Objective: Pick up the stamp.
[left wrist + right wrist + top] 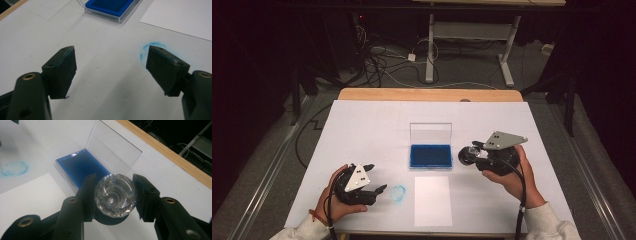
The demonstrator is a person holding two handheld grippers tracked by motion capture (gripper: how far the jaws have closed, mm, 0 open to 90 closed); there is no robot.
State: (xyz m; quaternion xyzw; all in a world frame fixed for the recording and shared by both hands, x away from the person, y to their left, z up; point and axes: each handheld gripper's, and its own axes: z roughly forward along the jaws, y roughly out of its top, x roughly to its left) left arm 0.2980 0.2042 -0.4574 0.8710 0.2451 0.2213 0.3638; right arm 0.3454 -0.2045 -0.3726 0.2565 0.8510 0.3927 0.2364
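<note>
**Stamp held beside the blue ink pad**

The right gripper (115,195) has its two black jaws pressed tight on a stamp (115,195). The stamp has a clear, round knob with many flat faces, and a dark round part shows under it. In the high view the stamp (469,155) is up off the table, just to the right of the ink pad (430,155). The right gripper (475,154) points left, toward the pad.

The left gripper (111,70) has its jaws wide apart with nothing between them. Its pads (163,68) have a bit of blue on them. In the high view the left gripper (377,177) sits low near the front left of the table, and a hand (337,197) holds it.

Just past the left gripper there is a faint blue ring (398,193) on the table cover. In the left gripper view the ring (150,48) peeks out behind the right-hand pad.

The ink pad is a flat blue box with a clear lid (430,133) standing up at its back. A white paper (432,200) lies just in front of the pad, beside the ring. All of it rests on a white table (362,125) with a wood edge at the far side.
</note>
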